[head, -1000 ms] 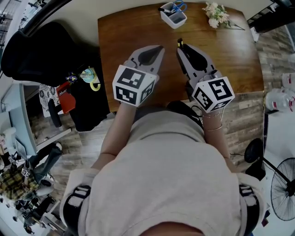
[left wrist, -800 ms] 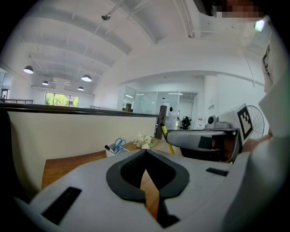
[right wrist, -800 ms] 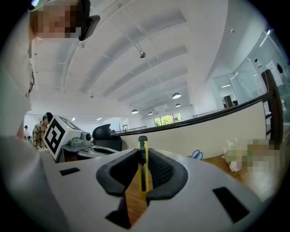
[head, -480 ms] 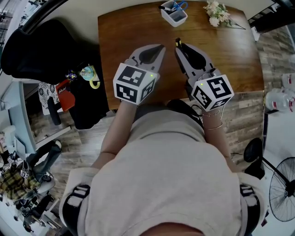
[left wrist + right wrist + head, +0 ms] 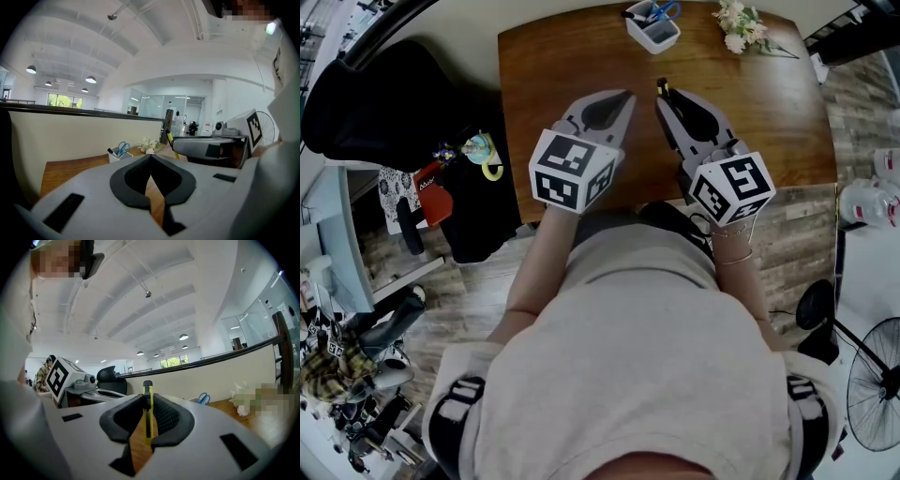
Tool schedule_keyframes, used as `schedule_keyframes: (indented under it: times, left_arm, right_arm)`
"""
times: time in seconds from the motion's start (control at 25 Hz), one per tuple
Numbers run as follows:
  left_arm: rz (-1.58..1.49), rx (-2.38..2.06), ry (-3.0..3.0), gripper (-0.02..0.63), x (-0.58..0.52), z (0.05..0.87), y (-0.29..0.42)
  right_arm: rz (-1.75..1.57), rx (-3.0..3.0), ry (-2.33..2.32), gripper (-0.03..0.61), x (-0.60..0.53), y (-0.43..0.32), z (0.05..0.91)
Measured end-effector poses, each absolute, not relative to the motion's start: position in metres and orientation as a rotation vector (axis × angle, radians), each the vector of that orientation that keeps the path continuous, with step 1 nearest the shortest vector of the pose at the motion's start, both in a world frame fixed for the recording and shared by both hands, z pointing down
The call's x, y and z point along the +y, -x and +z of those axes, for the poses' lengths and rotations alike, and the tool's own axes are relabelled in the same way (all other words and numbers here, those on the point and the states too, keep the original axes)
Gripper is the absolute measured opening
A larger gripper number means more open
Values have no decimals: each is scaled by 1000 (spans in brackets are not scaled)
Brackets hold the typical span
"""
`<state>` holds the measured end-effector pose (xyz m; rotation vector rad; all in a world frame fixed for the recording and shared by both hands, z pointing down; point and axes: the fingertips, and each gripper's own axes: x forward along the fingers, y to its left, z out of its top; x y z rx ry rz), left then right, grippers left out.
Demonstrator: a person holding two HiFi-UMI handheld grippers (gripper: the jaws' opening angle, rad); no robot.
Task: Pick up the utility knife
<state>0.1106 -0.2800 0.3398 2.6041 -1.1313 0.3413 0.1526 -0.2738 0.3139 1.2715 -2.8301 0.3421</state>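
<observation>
Wooden bench [image 5: 553, 66] | step: grasp made, judged | right tongs [image 5: 146, 396] clamped on utility knife [image 5: 148, 420], upright, seemingly off bench | left tongs [image 5: 151, 156] closed, empty | next: keep a firm grip.

Left hand-held gripper [image 5: 628, 95] closed, right [image 5: 661, 97] clamped

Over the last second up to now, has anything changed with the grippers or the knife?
Nothing visibly changed. The right gripper stays shut on the yellow utility knife, the left gripper stays shut and empty, and both are held over the wooden table.
</observation>
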Motion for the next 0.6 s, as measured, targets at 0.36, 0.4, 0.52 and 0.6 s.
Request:
schedule_keyframes:
  times: [0.36,0.4,0.52,0.6]
  left_arm:
    - [338,-1123,-2599,12,-277,341,-113]
    - [338,-1122,-2600,12,-277,341,-113]
    - [339,-1121,-2602,12,-276,340,-113]
    - [341,-1118,-2603,12,-274,340,-114]
  right_arm:
    - [348,-2814,-1279,75,-273,-156,317]
    - [349,-2812,-1280,77,-273,-156,317]
    - [358,-2810,-1280,77,-271,-155,319]
    - [364,-2810,-1281,75,-269,-156,319]
